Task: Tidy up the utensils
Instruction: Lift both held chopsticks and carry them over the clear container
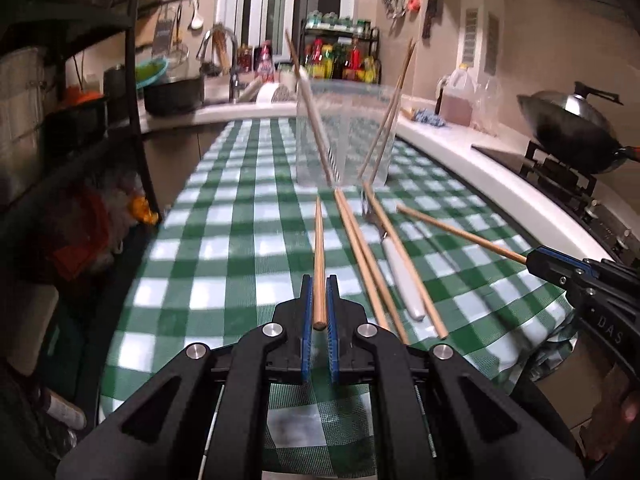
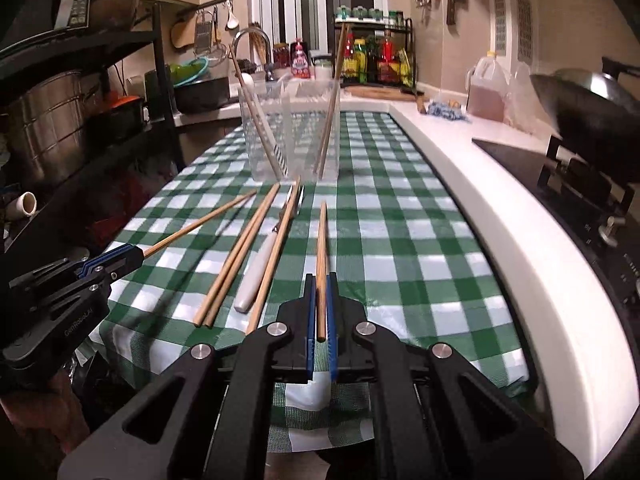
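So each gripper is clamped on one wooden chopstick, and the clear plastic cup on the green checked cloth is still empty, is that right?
Not quite. The clear plastic cup on the green checked cloth is not empty: the right wrist view shows utensils already leaning inside it. The left gripper and right gripper are each clamped on one wooden chopstick.

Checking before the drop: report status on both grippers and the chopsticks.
Left gripper shut on one chopstick; right gripper likewise. Clear holder ahead, partly filled. Three chopsticks and a white-handled utensil left on cloth.
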Demonstrator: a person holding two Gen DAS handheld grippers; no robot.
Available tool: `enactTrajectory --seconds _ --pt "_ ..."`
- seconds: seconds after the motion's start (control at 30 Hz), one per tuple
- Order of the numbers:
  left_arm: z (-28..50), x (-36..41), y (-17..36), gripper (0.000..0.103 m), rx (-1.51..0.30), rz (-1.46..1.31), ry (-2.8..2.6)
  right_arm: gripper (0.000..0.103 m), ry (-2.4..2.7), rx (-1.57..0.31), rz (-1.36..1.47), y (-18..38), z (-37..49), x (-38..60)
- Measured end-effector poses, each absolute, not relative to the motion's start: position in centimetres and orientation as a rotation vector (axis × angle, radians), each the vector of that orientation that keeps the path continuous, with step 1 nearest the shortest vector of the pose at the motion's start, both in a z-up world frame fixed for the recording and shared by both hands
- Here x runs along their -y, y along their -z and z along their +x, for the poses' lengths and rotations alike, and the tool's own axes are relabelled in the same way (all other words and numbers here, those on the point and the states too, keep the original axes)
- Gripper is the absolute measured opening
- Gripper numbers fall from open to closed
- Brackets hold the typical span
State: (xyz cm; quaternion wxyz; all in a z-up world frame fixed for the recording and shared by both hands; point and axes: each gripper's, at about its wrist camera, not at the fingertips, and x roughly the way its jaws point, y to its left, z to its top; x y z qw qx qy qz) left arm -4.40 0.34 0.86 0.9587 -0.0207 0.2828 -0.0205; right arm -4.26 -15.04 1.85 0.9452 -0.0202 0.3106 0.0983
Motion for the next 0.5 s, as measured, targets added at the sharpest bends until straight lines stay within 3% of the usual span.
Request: enactTrajectory --seconds 0.5 --pt "-6.0 -0.9 -5.5 0.006 -0.448 -0.069 0.067 0.005 -0.214 -0.539 -0.047 -6.7 -5.4 15.3"
